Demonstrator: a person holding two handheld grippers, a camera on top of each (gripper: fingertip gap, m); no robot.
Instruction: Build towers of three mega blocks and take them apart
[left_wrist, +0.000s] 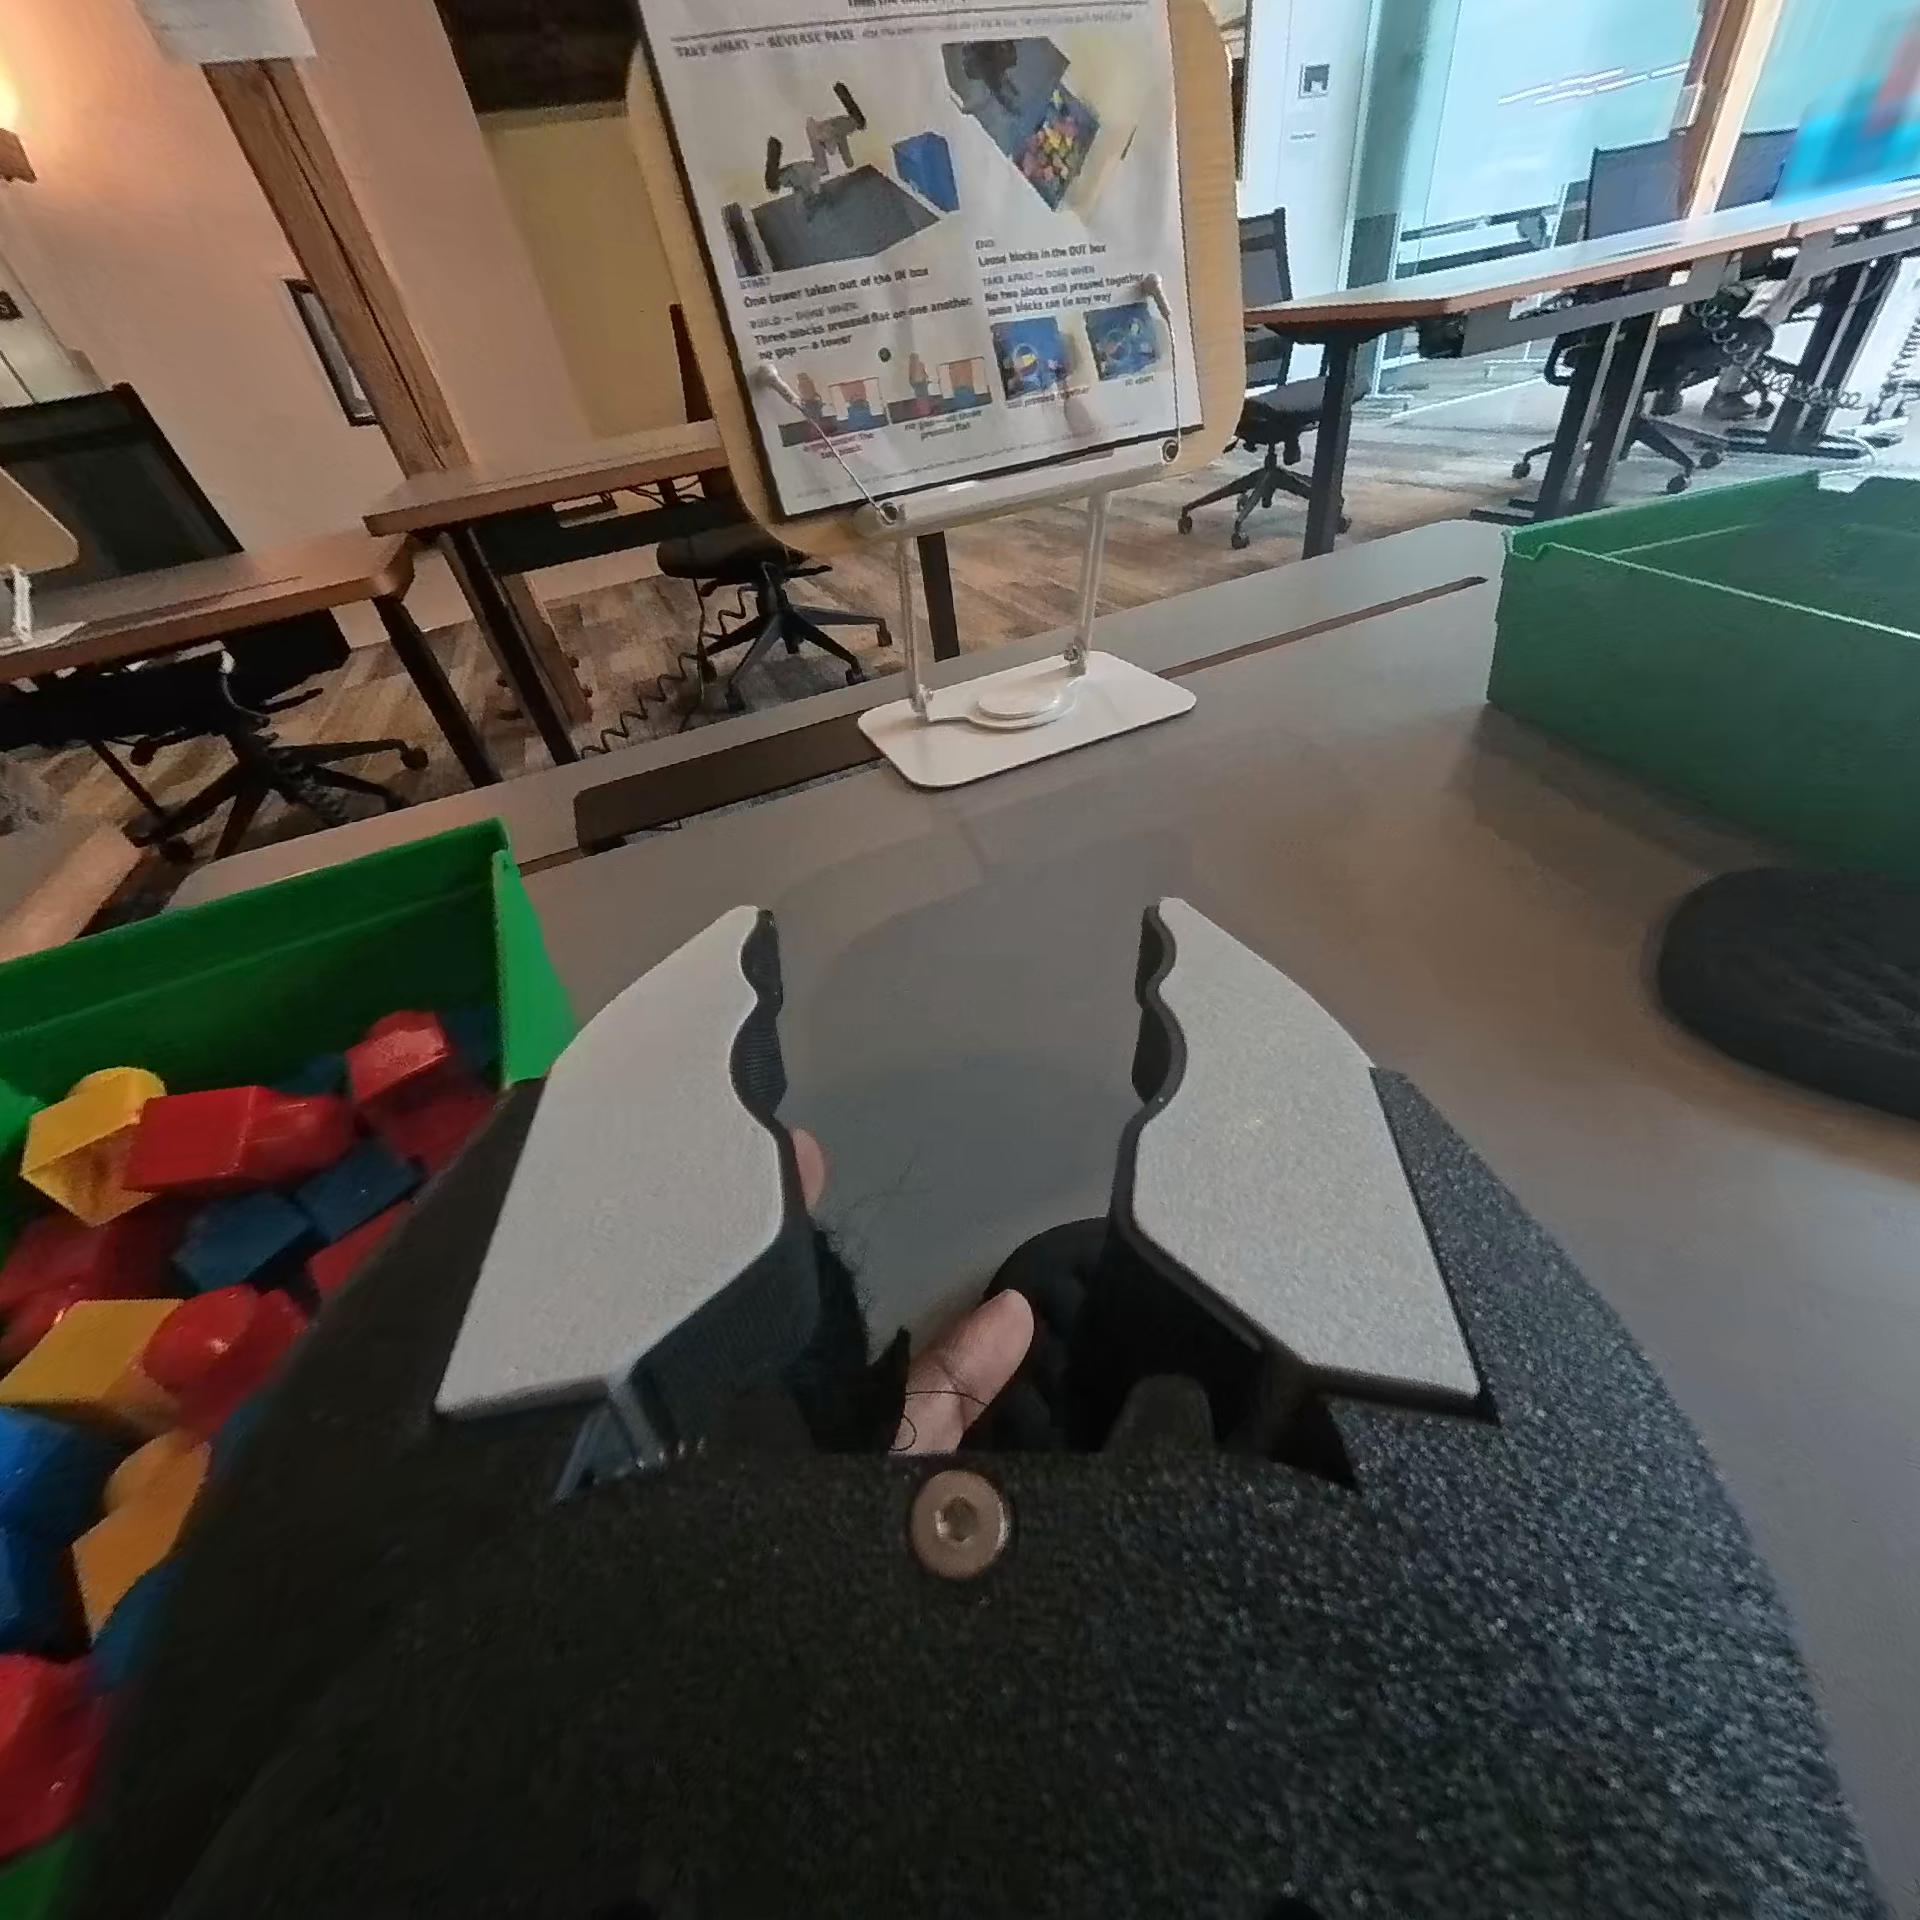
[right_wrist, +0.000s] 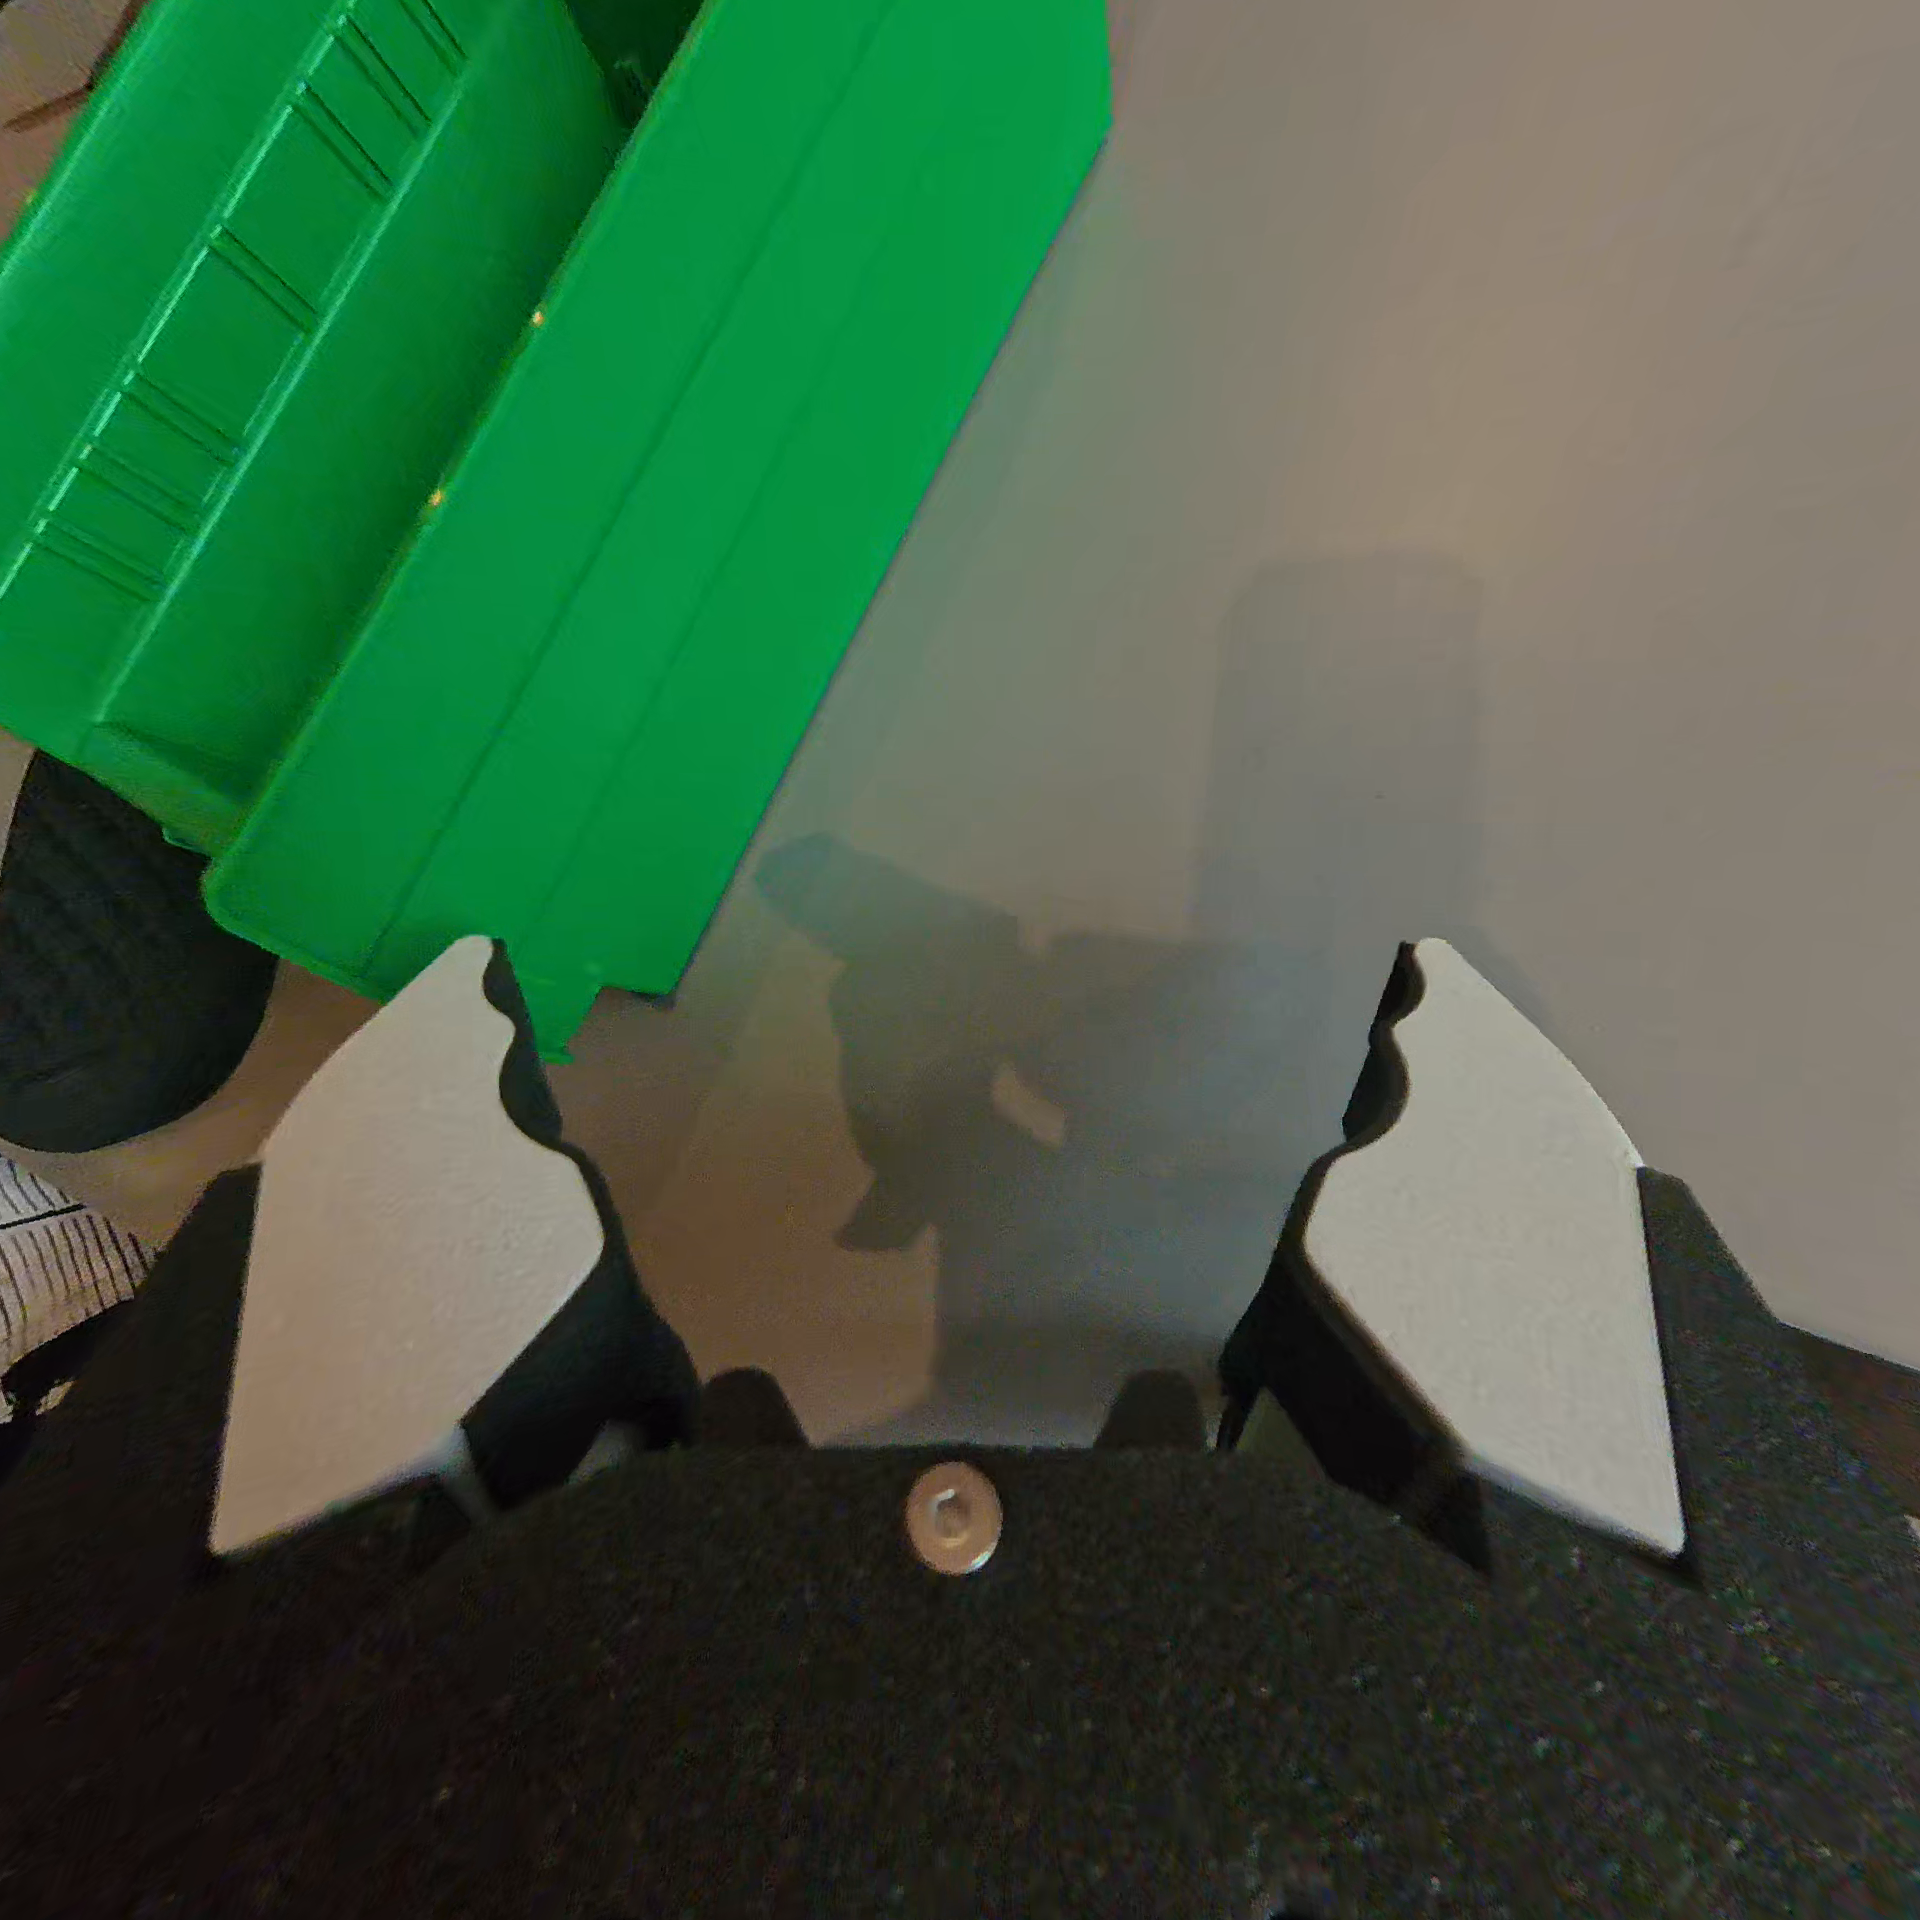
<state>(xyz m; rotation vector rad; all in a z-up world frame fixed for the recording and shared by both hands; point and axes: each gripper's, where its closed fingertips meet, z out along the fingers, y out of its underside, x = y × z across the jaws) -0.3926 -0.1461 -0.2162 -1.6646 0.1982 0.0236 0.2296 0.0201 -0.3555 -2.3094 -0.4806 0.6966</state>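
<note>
Beside left hand-held gripper (left_wrist: 961, 935), gaping, green bin (left_wrist: 260, 966), blocks (left_wrist: 239, 1143) jumbled

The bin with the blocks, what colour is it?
Green. The bin shows best in the left wrist view, holding red, yellow and blue blocks.

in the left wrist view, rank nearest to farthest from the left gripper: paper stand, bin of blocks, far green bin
1. bin of blocks, right beside the left gripper, on its left
2. paper stand, ahead at the table's far edge
3. far green bin, far right

Stand and far bin are close.
</note>
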